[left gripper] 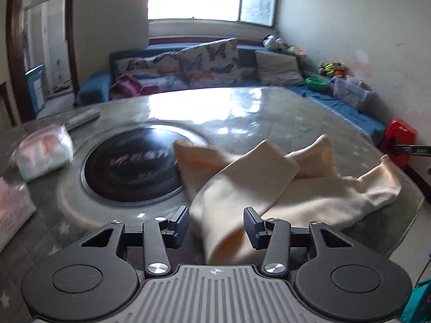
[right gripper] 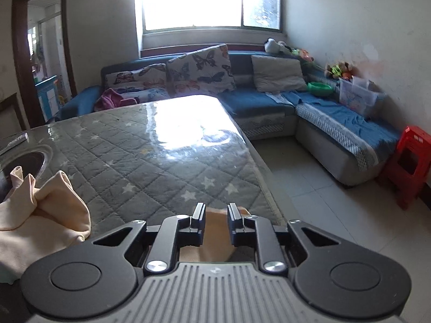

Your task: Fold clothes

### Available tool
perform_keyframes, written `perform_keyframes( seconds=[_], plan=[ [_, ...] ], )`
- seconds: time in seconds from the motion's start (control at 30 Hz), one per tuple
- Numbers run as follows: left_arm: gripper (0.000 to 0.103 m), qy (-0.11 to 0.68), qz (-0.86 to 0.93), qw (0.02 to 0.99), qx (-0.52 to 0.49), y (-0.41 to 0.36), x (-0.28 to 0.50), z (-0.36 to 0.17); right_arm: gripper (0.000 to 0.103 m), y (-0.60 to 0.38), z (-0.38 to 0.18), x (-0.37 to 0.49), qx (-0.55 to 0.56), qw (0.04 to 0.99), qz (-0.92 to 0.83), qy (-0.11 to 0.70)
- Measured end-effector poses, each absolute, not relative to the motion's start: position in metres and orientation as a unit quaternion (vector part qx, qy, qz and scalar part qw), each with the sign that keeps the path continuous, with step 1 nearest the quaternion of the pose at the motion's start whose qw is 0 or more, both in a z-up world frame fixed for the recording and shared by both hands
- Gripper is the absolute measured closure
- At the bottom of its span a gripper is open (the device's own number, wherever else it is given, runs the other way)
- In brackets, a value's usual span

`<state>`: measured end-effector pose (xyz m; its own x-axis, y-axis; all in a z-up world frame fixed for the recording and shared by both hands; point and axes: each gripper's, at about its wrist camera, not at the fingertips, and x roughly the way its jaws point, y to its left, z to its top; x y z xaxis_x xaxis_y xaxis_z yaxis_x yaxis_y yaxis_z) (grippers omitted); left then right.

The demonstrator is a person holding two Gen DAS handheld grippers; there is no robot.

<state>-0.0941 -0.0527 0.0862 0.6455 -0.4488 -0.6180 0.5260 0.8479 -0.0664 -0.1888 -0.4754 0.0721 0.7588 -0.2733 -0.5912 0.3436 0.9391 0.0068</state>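
The cream cloth (left gripper: 269, 188) lies crumpled at the counter's (right gripper: 150, 161) near edge, one fold overlapping the dark round inset (left gripper: 129, 169). Its near end is hidden beneath my left gripper (left gripper: 216, 226), jaws released; my right gripper (right gripper: 214, 224) stands parted above a corner. Blurred packets (left gripper: 43, 150) sit by the left edge.

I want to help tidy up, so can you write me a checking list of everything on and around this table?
Surface: grey quilted star-patterned table cover under shiny clear film; round black inset hob.
Job's things: crumpled cream cloth garment, part folded over itself.
Clutter: plastic-wrapped packs and a grey remote at the left.
Grippers: left gripper open, cloth between its jaws; right gripper slightly open over cloth.
Cables: nothing seen.
Surroundings: blue corner sofa, butterfly cushions, red plastic stool, bright window.
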Motion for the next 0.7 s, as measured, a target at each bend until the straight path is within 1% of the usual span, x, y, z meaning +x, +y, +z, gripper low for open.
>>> perform_keyframes(
  seconds=[0.07, 0.2, 0.27, 0.37, 0.53, 0.6, 0.67, 0.7],
  plan=[
    [0.055, 0.322, -0.285, 0.901, 0.062, -0.067, -0.088, 0.085, 0.079, -0.470, 0.073, -0.178, 0.054, 0.941, -0.135, 0.305],
    [0.055, 0.322, -0.302, 0.895, 0.064, -0.099, -0.070, 0.080, 0.078, -0.450, 0.068, -0.149, 0.073, 0.943, -0.055, 0.319],
    [0.055, 0.324, -0.296, 0.896, 0.060, -0.110, -0.056, 0.076, 0.075, -0.437, 0.065, -0.133, 0.079, 0.941, -0.014, 0.328],
    [0.055, 0.339, -0.257, 0.904, 0.048, -0.113, -0.024, 0.070, 0.070, -0.415, 0.063, -0.110, 0.076, 0.938, 0.041, 0.336],
    [0.054, 0.365, -0.188, 0.912, 0.017, -0.097, 0.032, 0.065, 0.067, -0.392, 0.059, -0.078, 0.067, 0.931, 0.085, 0.348],
    [0.051, 0.372, -0.169, 0.913, 0.004, -0.090, 0.051, 0.064, 0.066, -0.390, 0.057, -0.068, 0.072, 0.928, 0.090, 0.356],
    [0.046, 0.382, -0.160, 0.910, -0.004, -0.086, 0.067, 0.061, 0.062, -0.391, 0.055, -0.058, 0.082, 0.922, 0.094, 0.366],
    [0.043, 0.388, -0.156, 0.908, -0.009, -0.085, 0.075, 0.059, 0.062, -0.393, 0.053, -0.053, 0.095, 0.916, 0.102, 0.376]
  ],
)
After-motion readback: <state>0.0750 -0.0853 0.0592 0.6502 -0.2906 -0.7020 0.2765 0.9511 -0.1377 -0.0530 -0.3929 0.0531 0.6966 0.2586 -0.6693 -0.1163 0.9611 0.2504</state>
